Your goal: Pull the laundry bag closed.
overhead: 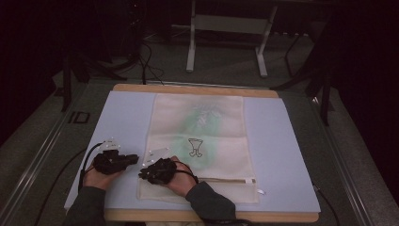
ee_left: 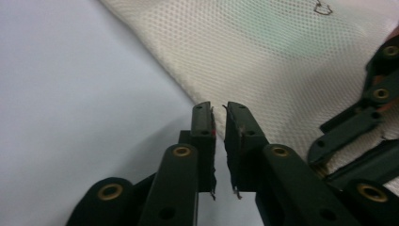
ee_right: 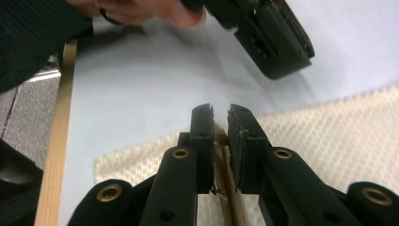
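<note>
While zipped flat, mesh bag (overhead: 202,141) with printed cloth inside, right tool (ee_right: 220,123) pinching its zipper edge, left tool (ee_left: 219,123) nearly closed, empty.

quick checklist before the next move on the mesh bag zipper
1. Mesh bag lies flat on the mat: ok.
2. Right gripper at the bag's near left corner, over the zipper: ok.
3. Right jaws nearly shut with the zipper band between them; whether the pads really press on it: cannot tell.
4. Left gripper holds the bag: not ok; its jaws stand slightly apart with nothing between them, over the mat just off the bag's edge.
5. Zipper pull lies at the bag's far right end, free: ok.
6. The two grippers stay apart from each other: ok, though close.
</note>
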Demonstrator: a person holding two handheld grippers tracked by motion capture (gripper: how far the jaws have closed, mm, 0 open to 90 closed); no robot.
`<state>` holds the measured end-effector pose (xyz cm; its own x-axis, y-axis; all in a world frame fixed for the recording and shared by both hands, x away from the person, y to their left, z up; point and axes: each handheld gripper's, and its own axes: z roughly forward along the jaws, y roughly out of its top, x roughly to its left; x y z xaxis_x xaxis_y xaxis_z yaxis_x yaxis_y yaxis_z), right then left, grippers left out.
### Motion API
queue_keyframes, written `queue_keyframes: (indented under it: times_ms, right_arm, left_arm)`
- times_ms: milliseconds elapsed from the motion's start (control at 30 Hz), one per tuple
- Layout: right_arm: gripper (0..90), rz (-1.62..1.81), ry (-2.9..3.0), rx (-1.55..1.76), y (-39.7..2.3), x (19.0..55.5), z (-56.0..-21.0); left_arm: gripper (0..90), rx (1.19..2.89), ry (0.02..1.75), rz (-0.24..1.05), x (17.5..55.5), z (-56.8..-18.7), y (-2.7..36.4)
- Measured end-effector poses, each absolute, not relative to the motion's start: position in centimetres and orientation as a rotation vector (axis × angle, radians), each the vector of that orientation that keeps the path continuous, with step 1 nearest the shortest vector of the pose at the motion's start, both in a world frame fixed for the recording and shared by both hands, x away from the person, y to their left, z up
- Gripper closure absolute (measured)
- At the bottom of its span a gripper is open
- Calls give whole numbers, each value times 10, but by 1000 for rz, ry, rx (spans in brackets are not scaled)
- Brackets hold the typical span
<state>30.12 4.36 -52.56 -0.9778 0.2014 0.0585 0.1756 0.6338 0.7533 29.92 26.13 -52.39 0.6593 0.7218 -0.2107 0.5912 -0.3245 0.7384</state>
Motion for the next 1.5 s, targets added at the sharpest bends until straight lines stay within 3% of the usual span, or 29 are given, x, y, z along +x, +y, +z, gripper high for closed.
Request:
queue_keyframes:
  times_ms: [167,600,833,1133,1500]
  right_arm:
    - [803,1275,2824,323,40,301,-531]
    - [797,1256,2855,329,38,302,-534]
    - [737,1302,2856,359,35,306,-531]
    - [743,1329,2879,433,39,312,-527]
    - [816,1200,2916,341,50,307,-531]
  left_arm:
    - [894,2074,971,167,298,-525,254]
    - [897,2158,923,75,297,-531,242]
    - [899,2192,944,74,298,-531,239]
    - [899,2176,950,57,298,-532,241]
    - [898,2173,955,43,298,-532,241]
